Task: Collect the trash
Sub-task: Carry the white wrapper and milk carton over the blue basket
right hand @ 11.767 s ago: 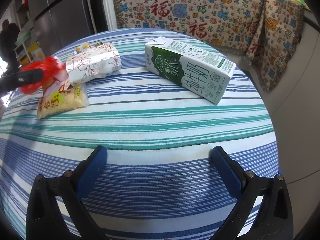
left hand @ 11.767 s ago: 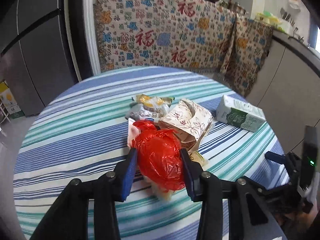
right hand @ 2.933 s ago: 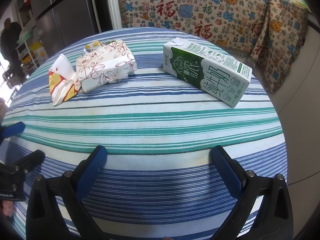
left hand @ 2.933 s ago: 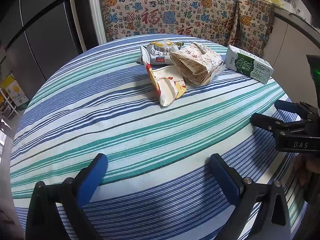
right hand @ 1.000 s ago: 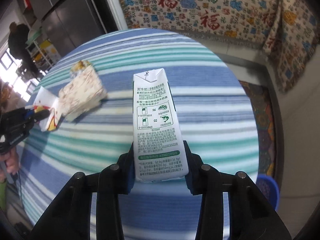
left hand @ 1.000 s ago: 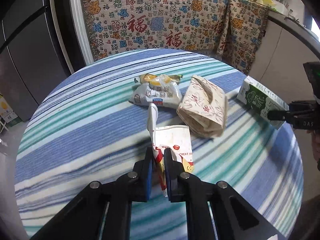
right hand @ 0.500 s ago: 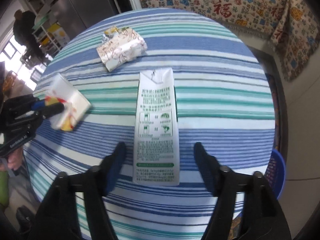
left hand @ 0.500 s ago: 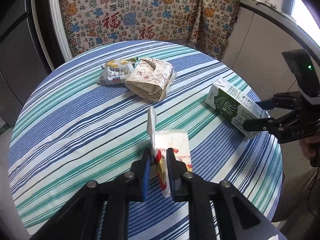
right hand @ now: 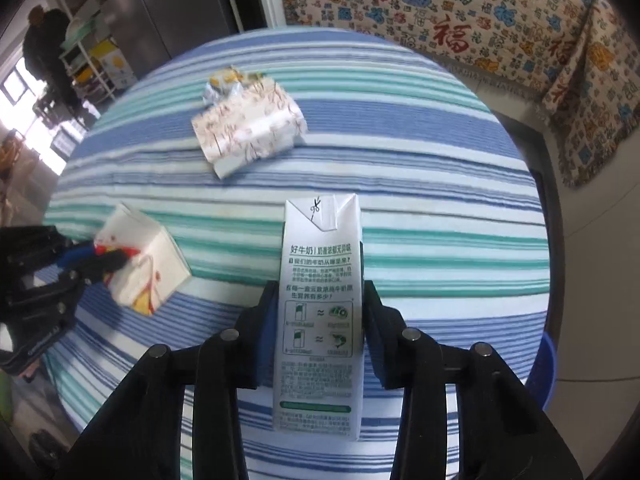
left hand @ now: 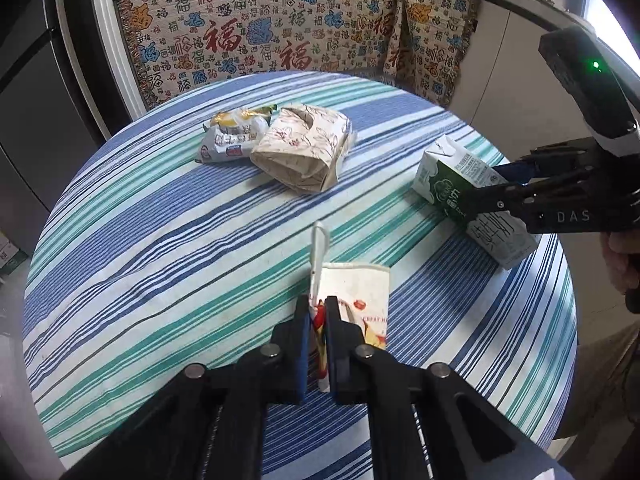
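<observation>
Pinched flat between the closed jaws of the left gripper (left hand: 318,322), a white snack wrapper with red and yellow print (left hand: 356,300) is held just above the striped tablecloth (left hand: 160,240) near the table's front edge. A green-and-white milk carton (right hand: 320,320) is clamped by its two long sides in the right gripper (right hand: 320,312), whose jaws have just been closing onto it; the carton is seen lifted over the cloth's right side. Farther back, a floral paper bag (left hand: 304,152) is left lying against a crumpled silver snack packet (left hand: 232,138). Beyond the table edge, part of a blue bin (right hand: 546,372) is seen.
</observation>
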